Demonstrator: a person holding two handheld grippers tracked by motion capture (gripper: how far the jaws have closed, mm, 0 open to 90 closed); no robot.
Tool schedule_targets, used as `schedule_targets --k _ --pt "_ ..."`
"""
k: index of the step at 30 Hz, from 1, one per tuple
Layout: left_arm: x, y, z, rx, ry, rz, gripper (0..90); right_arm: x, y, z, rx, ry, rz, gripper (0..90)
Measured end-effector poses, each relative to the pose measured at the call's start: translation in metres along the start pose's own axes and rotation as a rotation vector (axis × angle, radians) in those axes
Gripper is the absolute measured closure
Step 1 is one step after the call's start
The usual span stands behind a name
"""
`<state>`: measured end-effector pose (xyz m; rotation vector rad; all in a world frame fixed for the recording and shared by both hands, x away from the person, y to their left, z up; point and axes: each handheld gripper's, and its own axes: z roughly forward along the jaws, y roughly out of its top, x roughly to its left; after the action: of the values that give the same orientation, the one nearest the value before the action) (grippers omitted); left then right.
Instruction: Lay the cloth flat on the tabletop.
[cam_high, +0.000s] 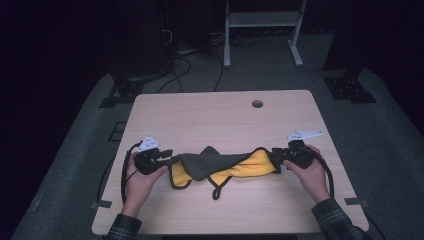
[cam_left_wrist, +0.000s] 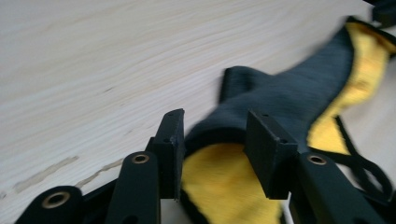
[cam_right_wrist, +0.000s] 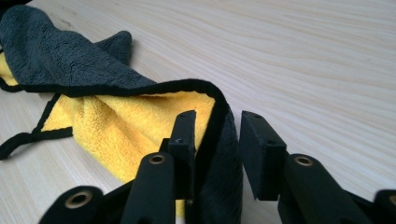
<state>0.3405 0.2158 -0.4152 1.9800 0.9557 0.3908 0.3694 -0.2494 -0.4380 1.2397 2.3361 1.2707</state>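
Note:
A cloth, dark grey on one side and yellow on the other with black trim, lies stretched across the near part of the wooden table. My left gripper is at its left end, jaws apart with the cloth lying between them and the pads not pressing. My right gripper is at the right end. There the trimmed edge of the cloth stands between the parted jaws, with a gap to the right pad. In their own views, left gripper and right gripper both stand open.
A black hanging loop trails from the cloth toward the table's near edge. A round cable hole sits near the far edge. Beyond the table stand a white frame and loose floor cables.

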Motion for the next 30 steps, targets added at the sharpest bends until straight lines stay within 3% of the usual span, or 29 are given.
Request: schedule_targets --k 6,10,13,15,17,22,23,24,25,26,27,28,30 --pt "-0.04 -0.004 0.009 0.029 -0.098 0.1 57.5 -0.003 -0.002 -0.014 -0.039 -0.005 0.004 63.1" --pt "-0.056 -0.012 0.027 0.107 -0.124 0.177 55.5 -0.004 -0.009 -0.023 -0.04 0.006 0.002 62.2" --pt "-0.06 -0.016 0.038 0.144 -0.117 0.21 51.1 -0.002 -0.016 -0.025 -0.018 0.007 -0.01 61.9" --pt "-0.06 -0.018 0.043 0.18 -0.089 0.244 48.2 -0.001 -0.019 -0.026 -0.016 0.011 -0.013 61.8" --pt "-0.056 -0.02 0.05 0.208 -0.081 0.246 43.9 0.001 -0.022 -0.028 -0.014 0.015 -0.013 61.8" --pt "-0.053 -0.019 0.058 0.226 -0.062 0.255 44.4 0.003 -0.024 -0.026 -0.001 0.013 -0.021 61.9" --pt "-0.052 -0.018 0.059 0.234 -0.051 0.267 52.0 0.004 -0.024 -0.026 0.007 0.014 -0.022 62.1" --pt "-0.052 -0.017 0.059 0.238 -0.042 0.269 52.0 0.004 -0.024 -0.026 0.007 0.014 -0.022 62.1" --pt "-0.051 -0.015 0.058 0.248 -0.025 0.273 63.2 0.004 -0.026 -0.026 0.011 0.019 -0.022 62.7" --pt "-0.051 -0.015 0.058 0.248 -0.025 0.273 68.5 0.004 -0.026 -0.026 0.011 0.019 -0.022 62.7" --pt "-0.049 -0.013 0.058 0.246 -0.026 0.26 68.5 0.004 -0.027 -0.026 0.017 0.02 -0.017 62.9" --pt "-0.048 -0.013 0.057 0.241 -0.031 0.249 77.7 0.003 -0.029 -0.027 0.023 0.019 -0.017 62.9" --pt "-0.044 -0.009 0.055 0.22 -0.058 0.218 82.8 0.001 -0.036 -0.029 0.042 0.023 -0.01 62.5"
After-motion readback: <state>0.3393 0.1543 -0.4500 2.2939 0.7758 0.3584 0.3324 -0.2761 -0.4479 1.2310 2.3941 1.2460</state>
